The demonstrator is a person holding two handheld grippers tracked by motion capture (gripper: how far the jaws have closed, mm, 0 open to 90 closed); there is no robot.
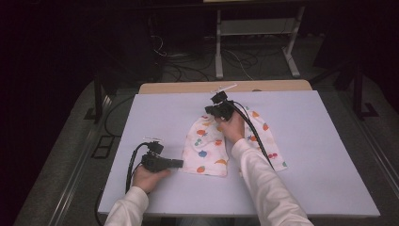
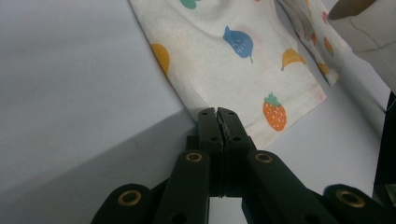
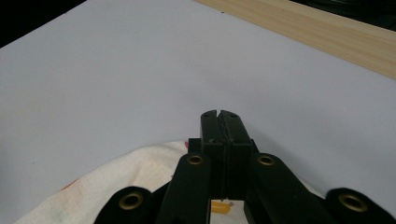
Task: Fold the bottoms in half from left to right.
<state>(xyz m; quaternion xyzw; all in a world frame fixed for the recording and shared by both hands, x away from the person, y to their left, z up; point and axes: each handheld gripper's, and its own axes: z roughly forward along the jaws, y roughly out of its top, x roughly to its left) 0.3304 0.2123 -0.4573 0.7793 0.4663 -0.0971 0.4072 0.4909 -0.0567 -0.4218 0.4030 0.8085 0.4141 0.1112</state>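
A dim room surrounds a table [image 1: 141,188] covered with a pale lavender sheet, with a strip of light wood showing along its far edge. Cables trail across the dark floor beyond, near the legs of a white stand [image 1: 256,42].

In the middle of the sheet lies a small pair of white cloth pants [image 1: 207,146] printed with coloured fruit: strawberries, bananas, a blue pear shape. The two legs fan toward me, and the waist end points away.

My left gripper [image 2: 219,122] rests low on the sheet at the left, pointing at the hem corner of the left pant leg. Its black jaws are pressed together at that corner; in the left gripper view the cloth edge runs right up to their tips, but I cannot tell whether any cloth is pinched between them.

My right gripper [image 3: 219,122] sits at the waist end of the pants, pointing away from me. Its jaws are also clamped tight, with the cloth bunched just beneath and behind them and bare sheet ahead. My white sleeve [image 1: 263,183] crosses over the right pant leg.
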